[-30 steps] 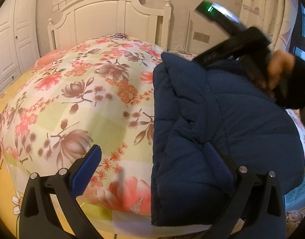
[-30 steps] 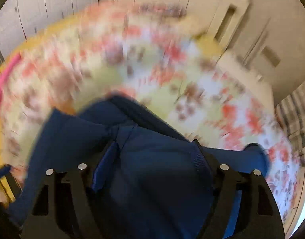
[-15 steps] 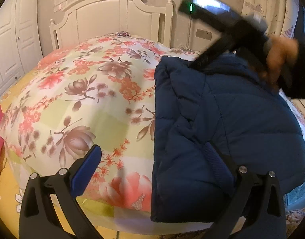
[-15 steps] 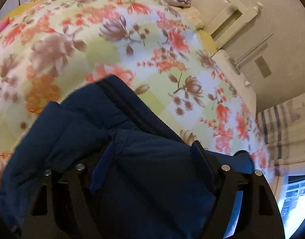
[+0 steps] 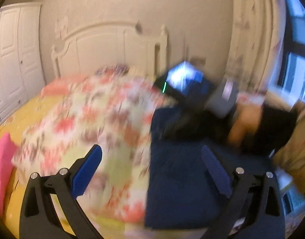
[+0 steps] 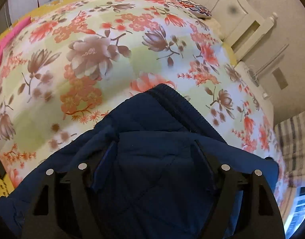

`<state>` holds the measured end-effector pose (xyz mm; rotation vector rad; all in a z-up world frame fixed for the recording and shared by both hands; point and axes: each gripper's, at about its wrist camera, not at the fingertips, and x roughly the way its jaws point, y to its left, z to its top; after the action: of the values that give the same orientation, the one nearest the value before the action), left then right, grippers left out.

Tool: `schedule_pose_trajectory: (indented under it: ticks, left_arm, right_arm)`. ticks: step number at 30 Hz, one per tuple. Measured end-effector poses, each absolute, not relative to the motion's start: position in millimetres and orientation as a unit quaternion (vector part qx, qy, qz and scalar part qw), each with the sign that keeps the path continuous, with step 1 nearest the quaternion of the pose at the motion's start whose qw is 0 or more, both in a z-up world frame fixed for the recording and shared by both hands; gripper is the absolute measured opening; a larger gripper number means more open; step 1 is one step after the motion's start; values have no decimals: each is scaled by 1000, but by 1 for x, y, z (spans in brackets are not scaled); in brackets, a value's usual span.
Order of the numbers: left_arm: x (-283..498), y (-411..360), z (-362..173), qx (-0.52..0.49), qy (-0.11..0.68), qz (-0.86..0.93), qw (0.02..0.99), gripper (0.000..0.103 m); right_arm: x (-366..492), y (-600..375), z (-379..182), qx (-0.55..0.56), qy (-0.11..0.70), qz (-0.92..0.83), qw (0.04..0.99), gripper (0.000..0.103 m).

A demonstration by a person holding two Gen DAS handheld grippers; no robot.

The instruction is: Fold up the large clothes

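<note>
Lifted and pulled back since a second ago, the left tool [image 5: 151,157] now sits higher above the bed [image 5: 88,119], its view smeared by motion, its blue pads [image 5: 86,171] spread wide and gripping nothing. A navy quilted jacket [image 6: 152,159] lies on the floral quilt [image 6: 92,59] at the bed's near right side. The right tool [image 6: 152,155] is buried in the jacket's folds, fabric bunched between its splayed fingers; whether it grips cannot be told. A white headboard [image 5: 112,45] stands behind.
</note>
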<state>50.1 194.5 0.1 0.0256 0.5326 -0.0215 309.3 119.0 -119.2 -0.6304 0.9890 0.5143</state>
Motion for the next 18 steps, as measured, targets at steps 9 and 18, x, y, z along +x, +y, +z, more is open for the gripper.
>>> schedule_pose_trajectory:
  ticks: [9, 18]
  left_arm:
    - [117, 191, -76, -14, 396, -54, 916, 101]
    - [110, 186, -79, -14, 376, -34, 926, 101]
  right_arm:
    - [307, 82, -64, -207, 426, 275, 836, 77]
    - [355, -51, -88, -101, 429, 147, 886, 63]
